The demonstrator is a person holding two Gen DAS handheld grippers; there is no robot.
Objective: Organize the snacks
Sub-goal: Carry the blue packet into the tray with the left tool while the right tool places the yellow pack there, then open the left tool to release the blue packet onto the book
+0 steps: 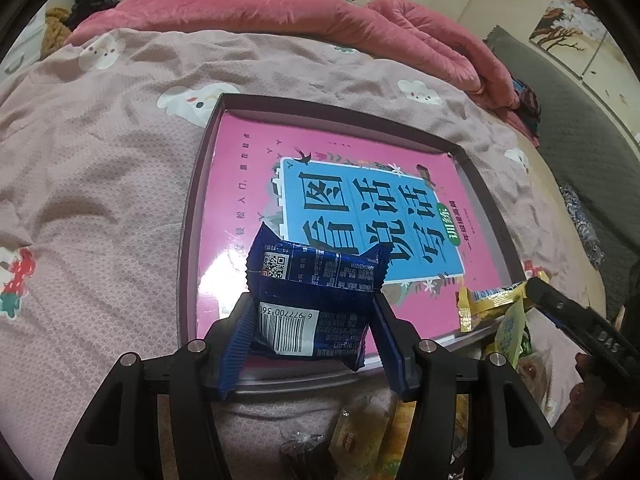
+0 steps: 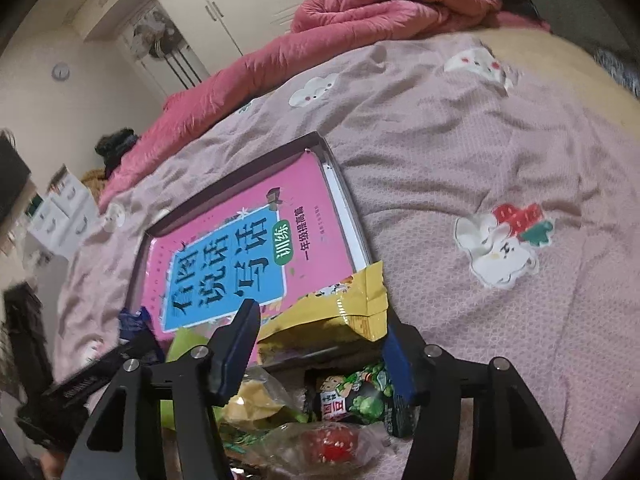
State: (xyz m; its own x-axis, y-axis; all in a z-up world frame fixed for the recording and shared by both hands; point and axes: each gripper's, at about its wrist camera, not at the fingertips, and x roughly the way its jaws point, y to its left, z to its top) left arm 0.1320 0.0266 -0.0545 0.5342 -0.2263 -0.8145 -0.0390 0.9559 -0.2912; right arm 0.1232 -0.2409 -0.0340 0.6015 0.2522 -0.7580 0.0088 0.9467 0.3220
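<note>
A blue snack packet (image 1: 316, 280) with a white barcode sits between the pads of my left gripper (image 1: 311, 300), which is shut on it just over the near rim of a shallow box (image 1: 192, 216). A pink book (image 1: 248, 160) fills the box floor. My right gripper (image 2: 320, 314) stands open; a yellow packet (image 2: 344, 308) lies between its fingers, resting on the box's near corner (image 2: 344, 200), and the pads do not press it. The left wrist view shows that yellow packet (image 1: 484, 300) at the right.
Loose snacks are piled on the bedspread by the box: a green packet (image 2: 360, 396), a clear-wrapped red snack (image 2: 332, 440) and pale yellow bags (image 2: 256, 400). A red quilt (image 1: 280, 12) is bunched at the far side of the bed. The pink bedspread (image 1: 100, 200) surrounds the box.
</note>
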